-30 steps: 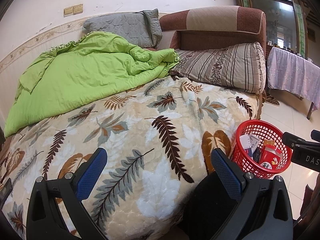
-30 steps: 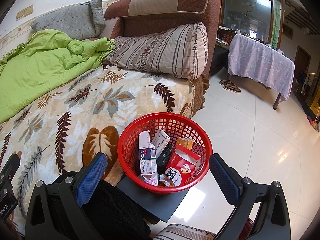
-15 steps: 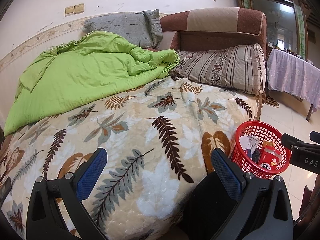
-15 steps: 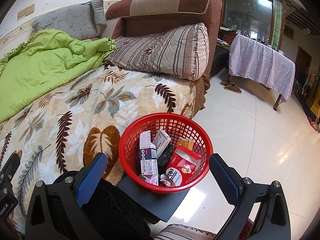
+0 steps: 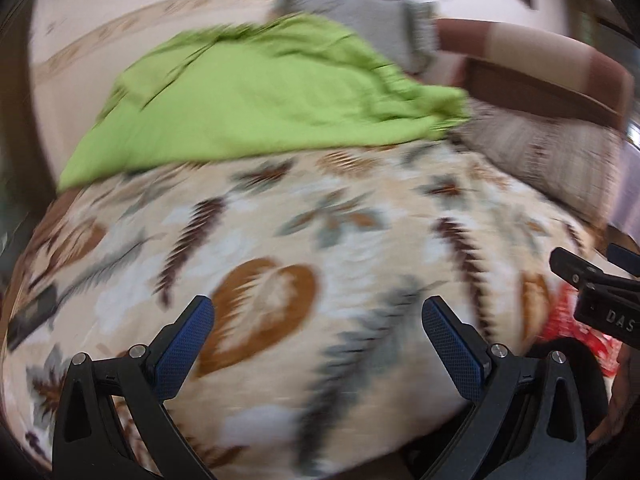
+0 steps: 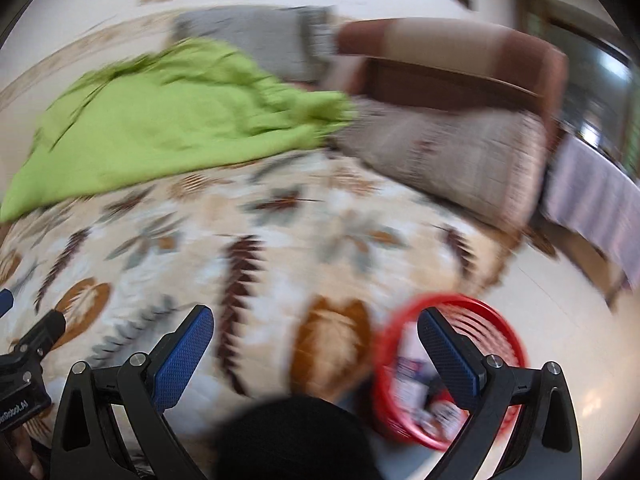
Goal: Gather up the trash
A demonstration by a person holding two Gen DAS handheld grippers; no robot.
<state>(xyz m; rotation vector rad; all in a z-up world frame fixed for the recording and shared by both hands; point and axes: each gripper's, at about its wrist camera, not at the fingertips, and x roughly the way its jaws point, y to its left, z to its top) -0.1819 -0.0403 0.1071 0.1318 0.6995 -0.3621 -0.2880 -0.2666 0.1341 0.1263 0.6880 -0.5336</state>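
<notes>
Both views are smeared by motion blur, so fine detail is lost. On the far left of the bed lies a crumpled green quilt, spread over the upper part of a leaf-patterned blanket that covers the rest of the mattress. Over that blanket hangs the left gripper, its two blue-padded fingers standing wide apart with nothing between them but the printed leaves below. Behind the quilt a grey pillow leans against the wall, and to its right a striped pillow rests against a brown headboard. The right gripper is likewise spread wide and holds nothing; its fingers frame the blanket's edge, and its right finger crosses in front of the red basket. That basket sits low at the right, just beside the bed's edge on a dark flat surface, with several packages and wrappers inside it, too blurred to tell apart. In the left wrist view the basket shows only as a red smear at the far right, partly hidden behind the other gripper's black body. Farther right stands a table draped in a pale purple cloth on a glossy tiled floor.
</notes>
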